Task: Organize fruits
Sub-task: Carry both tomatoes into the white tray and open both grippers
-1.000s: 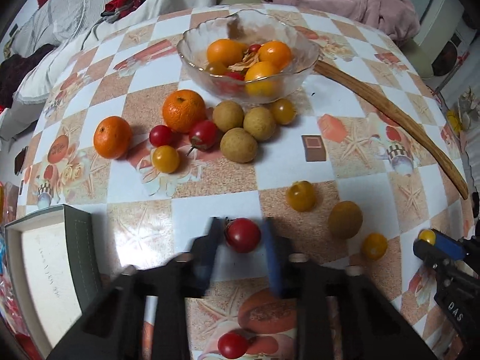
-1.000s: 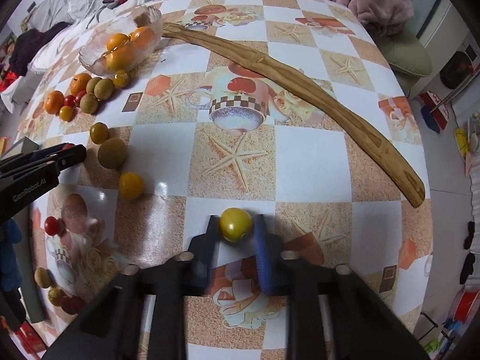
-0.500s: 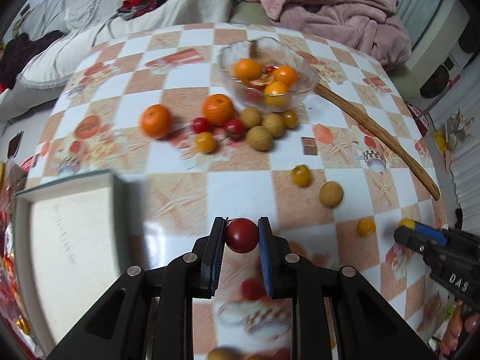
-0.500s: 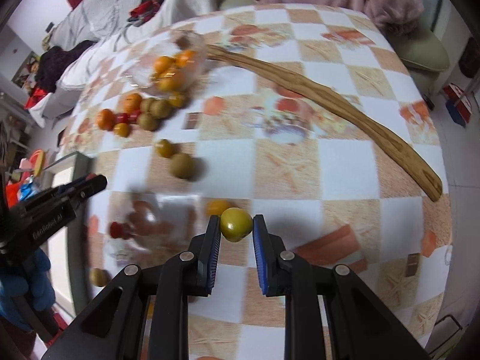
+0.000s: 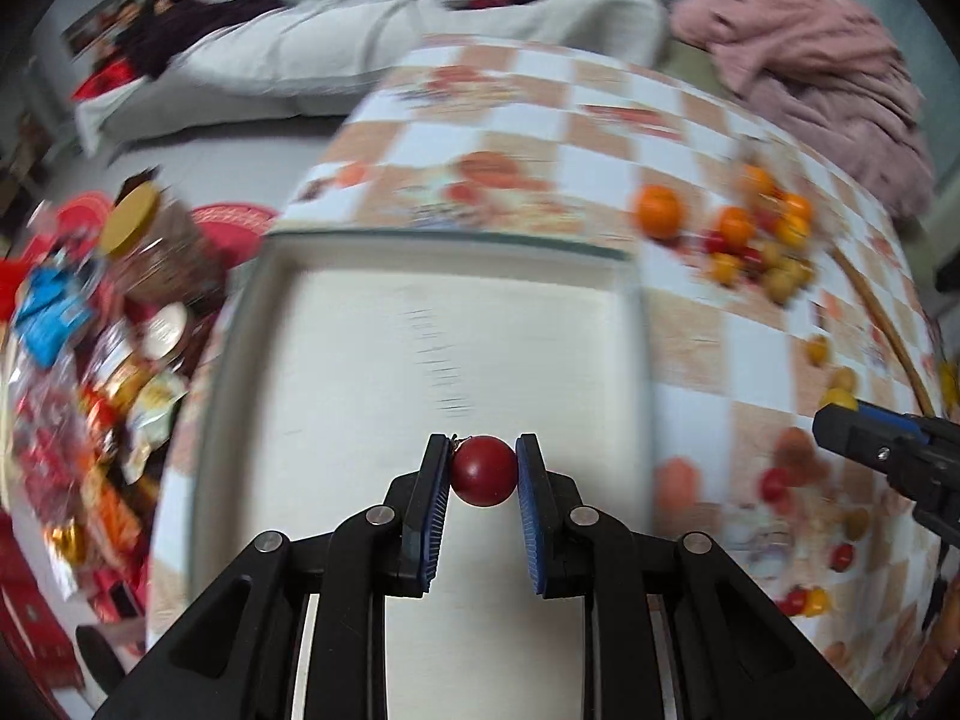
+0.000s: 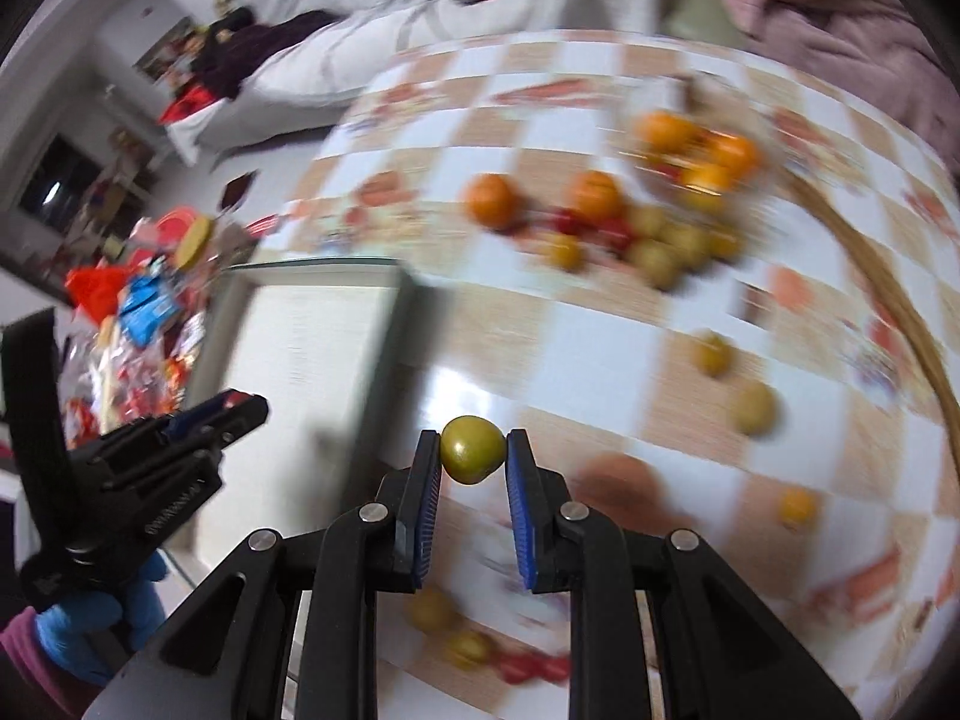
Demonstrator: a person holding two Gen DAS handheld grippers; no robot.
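A checkered table (image 6: 600,348) carries a white tray (image 5: 360,360) at its left edge, scattered fruit (image 6: 660,252) and a wooden stick (image 6: 900,312) toward its right edge.

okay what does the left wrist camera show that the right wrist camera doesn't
Only the left wrist view shows the red cherry tomato clamped in the left tool, hanging over the white tray. Only the right wrist view shows the yellow-green tomato clamped in the right tool, over the checkered table beside the tray. Both show the tray, the blurred fruit pile and the other tool.
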